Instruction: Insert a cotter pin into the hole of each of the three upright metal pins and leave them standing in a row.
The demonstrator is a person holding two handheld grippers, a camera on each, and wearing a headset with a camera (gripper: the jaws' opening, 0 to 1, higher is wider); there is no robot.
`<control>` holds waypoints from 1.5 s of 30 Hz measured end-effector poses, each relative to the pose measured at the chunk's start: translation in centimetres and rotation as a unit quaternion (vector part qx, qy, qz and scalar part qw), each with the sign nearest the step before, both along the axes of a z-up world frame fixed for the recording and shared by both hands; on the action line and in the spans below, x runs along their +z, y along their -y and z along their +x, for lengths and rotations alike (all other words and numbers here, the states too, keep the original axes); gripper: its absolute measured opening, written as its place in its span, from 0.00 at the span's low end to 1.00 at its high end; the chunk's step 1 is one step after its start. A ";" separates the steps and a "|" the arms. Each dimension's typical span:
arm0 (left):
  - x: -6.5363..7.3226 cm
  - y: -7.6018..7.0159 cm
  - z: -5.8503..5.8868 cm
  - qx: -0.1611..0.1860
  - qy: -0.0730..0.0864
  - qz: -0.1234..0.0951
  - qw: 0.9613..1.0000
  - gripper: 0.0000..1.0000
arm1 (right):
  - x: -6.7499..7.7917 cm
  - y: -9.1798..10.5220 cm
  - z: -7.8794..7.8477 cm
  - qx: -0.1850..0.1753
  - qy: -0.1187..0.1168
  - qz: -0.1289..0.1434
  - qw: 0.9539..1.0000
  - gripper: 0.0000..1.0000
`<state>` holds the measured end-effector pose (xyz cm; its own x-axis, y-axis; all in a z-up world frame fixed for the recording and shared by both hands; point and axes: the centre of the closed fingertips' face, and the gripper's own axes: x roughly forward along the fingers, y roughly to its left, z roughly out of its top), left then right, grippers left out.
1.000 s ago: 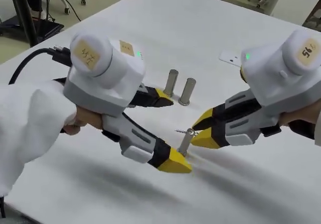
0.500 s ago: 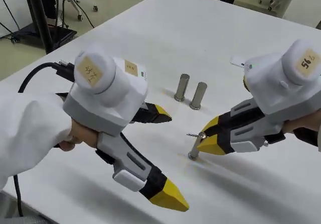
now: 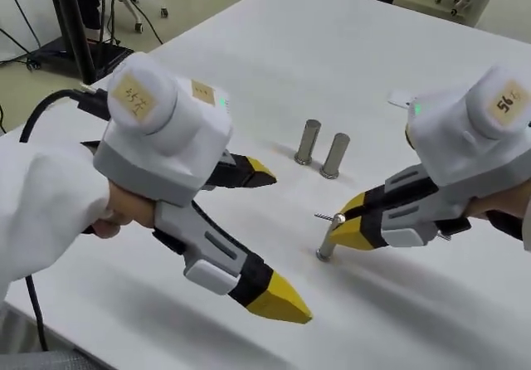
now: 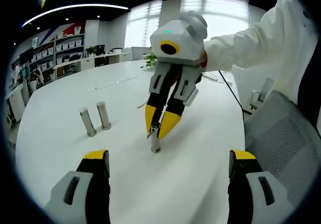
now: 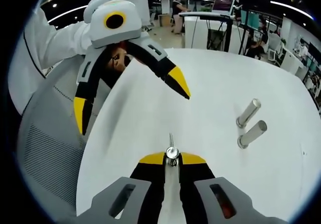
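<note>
Right tongs [image 3: 342, 225]: shut narrow on the head of the third metal pin [image 3: 326, 245]. I grip it high so the shaft stays free to be stood down.
Third metal pin: pinched between my right jaws with its foot at the table [image 3: 249, 55]. It leans with its top toward the right tongs, so it is not yet upright.
Cotter pin [image 3: 323, 216]: a thin wire jutting sideways from the pin's head, just ahead of the right jaw tips and pointing toward the left tongs. It looks threaded through the hole, but it is too fine for me to be sure.
Left tongs [image 3: 270, 236]: jaws spread wide with nothing between them. They hang apart from the held pin and face it. I judge I keep them open so they are ready to steady the pin or the wire.
Two standing pins [image 3: 335, 156]: upright, side by side and near each other, beyond the right jaw tips and off the left tongs' upper jaw. I cannot tell whether they carry cotter pins.
Step in hand: I judge I am bringing the third pin upright near the pair, so all three make a row.
Risk: letting go while it leans could tip it over or shake the wire out.
</note>
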<state>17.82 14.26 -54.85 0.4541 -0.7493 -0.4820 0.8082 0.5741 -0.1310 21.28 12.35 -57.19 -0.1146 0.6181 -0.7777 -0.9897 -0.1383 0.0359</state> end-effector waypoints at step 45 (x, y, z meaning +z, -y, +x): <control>2.3 -3.5 1.9 0.082 0.018 -0.031 0.996 0.98 | 3.7 0.8 1.0 -0.102 0.022 0.061 0.993 0.28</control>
<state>19.68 17.71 -52.54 0.5887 -0.6920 -0.4178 0.7094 0.6900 -0.1434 22.25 11.58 -53.52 0.0543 0.7146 -0.6974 -0.9979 0.0636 -0.0125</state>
